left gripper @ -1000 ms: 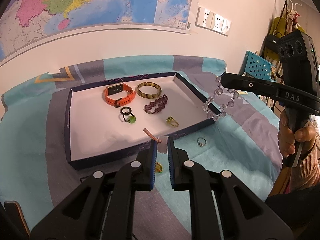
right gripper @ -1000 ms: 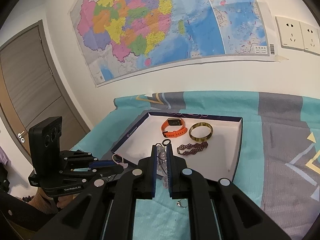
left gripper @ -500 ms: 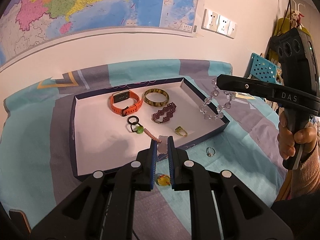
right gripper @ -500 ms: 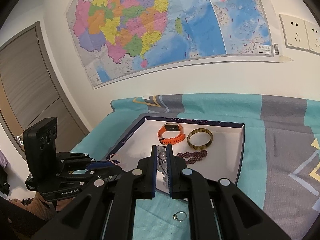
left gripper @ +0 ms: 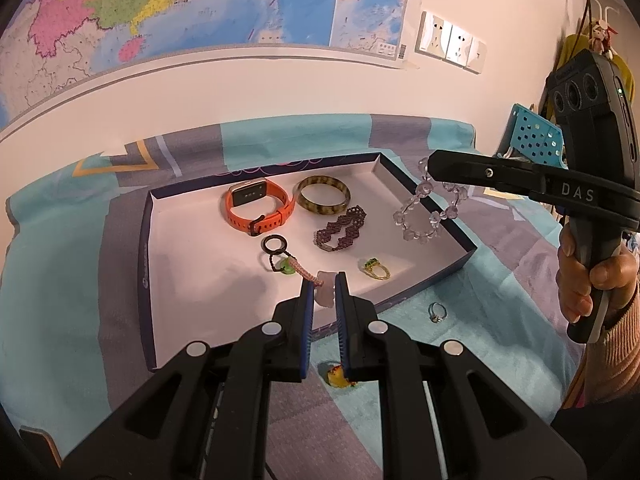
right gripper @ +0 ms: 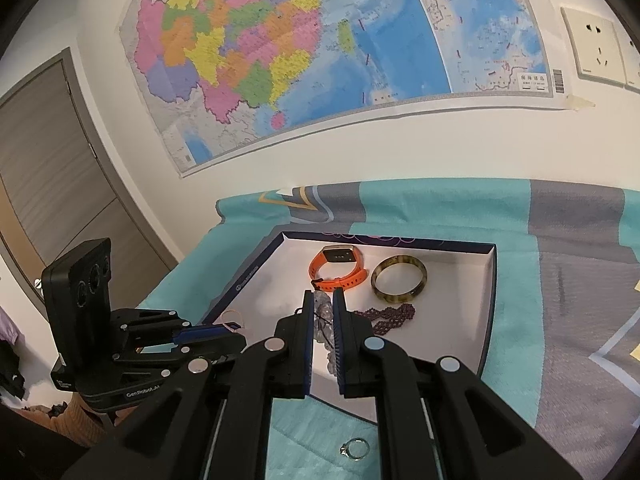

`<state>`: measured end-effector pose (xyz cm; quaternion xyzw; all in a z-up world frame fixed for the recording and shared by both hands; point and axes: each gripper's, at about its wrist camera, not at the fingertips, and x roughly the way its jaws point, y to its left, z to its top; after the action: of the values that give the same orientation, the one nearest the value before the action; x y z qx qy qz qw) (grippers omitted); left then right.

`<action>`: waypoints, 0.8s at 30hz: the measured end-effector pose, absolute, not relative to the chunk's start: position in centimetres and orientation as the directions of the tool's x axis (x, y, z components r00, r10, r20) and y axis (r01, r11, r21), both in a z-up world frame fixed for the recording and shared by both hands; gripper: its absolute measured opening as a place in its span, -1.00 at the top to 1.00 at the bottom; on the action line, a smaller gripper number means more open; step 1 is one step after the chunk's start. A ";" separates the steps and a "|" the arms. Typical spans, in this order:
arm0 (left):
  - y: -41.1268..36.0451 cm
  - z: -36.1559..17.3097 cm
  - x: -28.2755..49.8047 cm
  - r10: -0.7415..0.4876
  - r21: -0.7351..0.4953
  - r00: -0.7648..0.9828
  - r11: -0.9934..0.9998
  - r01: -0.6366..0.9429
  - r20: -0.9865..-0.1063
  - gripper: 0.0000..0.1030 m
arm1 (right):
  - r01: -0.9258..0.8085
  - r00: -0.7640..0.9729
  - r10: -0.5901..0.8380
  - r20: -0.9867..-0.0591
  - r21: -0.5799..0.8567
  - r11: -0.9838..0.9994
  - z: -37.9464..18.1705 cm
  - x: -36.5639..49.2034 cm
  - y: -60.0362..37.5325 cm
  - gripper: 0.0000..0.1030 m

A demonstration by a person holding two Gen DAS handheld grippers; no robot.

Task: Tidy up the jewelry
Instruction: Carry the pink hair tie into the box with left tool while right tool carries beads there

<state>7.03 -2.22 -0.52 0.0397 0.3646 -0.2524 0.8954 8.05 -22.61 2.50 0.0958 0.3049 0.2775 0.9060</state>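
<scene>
A dark blue tray [left gripper: 146, 240] with a white floor holds an orange watch [left gripper: 258, 206], a mottled bangle [left gripper: 323, 199], a purple woven bracelet [left gripper: 340, 234], a black-ring pendant [left gripper: 276, 254] and a green-stone ring [left gripper: 376, 270]. My left gripper [left gripper: 323, 280] is shut on a pale pink pendant with a braided cord [left gripper: 326, 290], above the tray's front part. My right gripper [right gripper: 320, 300] is shut on a clear bead bracelet [left gripper: 424, 216], which hangs over the tray's right side [right gripper: 490, 312].
A silver ring [left gripper: 437, 313] and a yellow trinket [left gripper: 338, 376] lie on the teal and grey cloth [left gripper: 500, 320] in front of the tray. A wall with a map stands behind. A blue perforated basket [left gripper: 536, 136] is at the right.
Both grippers have moved forward over the tray with their pieces. The bead bracelet now hangs above the tray's right side, and the pink pendant is over the tray's front.
</scene>
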 end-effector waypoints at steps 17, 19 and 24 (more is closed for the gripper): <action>-2.2 -1.0 8.5 -0.409 -0.112 0.603 0.877 0.468 -0.685 0.78 | -0.434 0.640 0.571 -0.515 0.372 0.821 1.6 9.6 -22.4 0.85; -2.2 -1.2 8.7 -0.403 -0.108 0.603 0.879 0.465 -0.689 0.78 | -0.432 0.639 0.570 -0.517 0.372 0.822 1.5 9.8 -22.4 0.85; -2.3 -1.6 9.2 -0.392 -0.101 0.600 0.882 0.459 -0.698 0.78 | -0.424 0.632 0.568 -0.528 0.378 0.823 1.1 10.4 -22.3 0.85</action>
<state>9.21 -2.27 -1.57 0.0444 0.3787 -0.2384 0.8932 10.38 -22.29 1.11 0.1095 0.3280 0.2767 0.8966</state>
